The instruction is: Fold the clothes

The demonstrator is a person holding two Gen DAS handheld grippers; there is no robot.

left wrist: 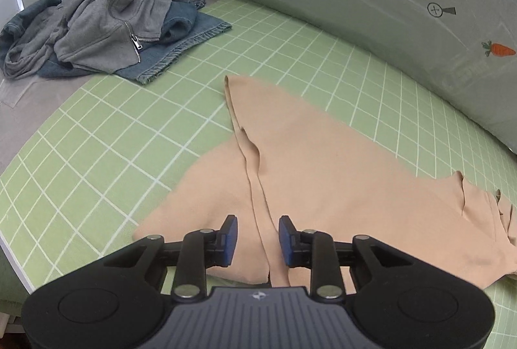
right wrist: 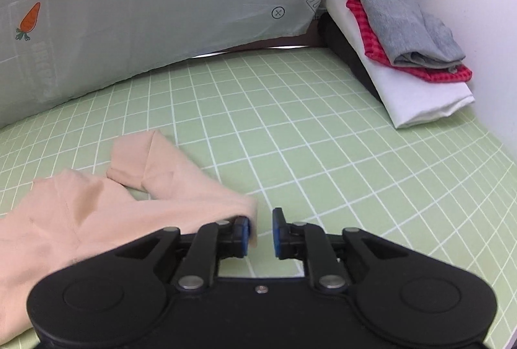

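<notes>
Lying flat on green gridded sheet [left wrist: 97, 161], smooth beige garment [left wrist: 323, 174], left gripper [left wrist: 258, 239] and right gripper [right wrist: 261, 231] both parted

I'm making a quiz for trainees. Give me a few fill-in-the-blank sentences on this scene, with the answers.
1. The peach garment lies on a ____ grid sheet.
2. In the folded stack, the grey item lies on a ____ one.
3. The zip hoodie lies on ____ clothes.
4. Both the left gripper and right gripper are ____.

Answers: green; red; denim; open
</notes>
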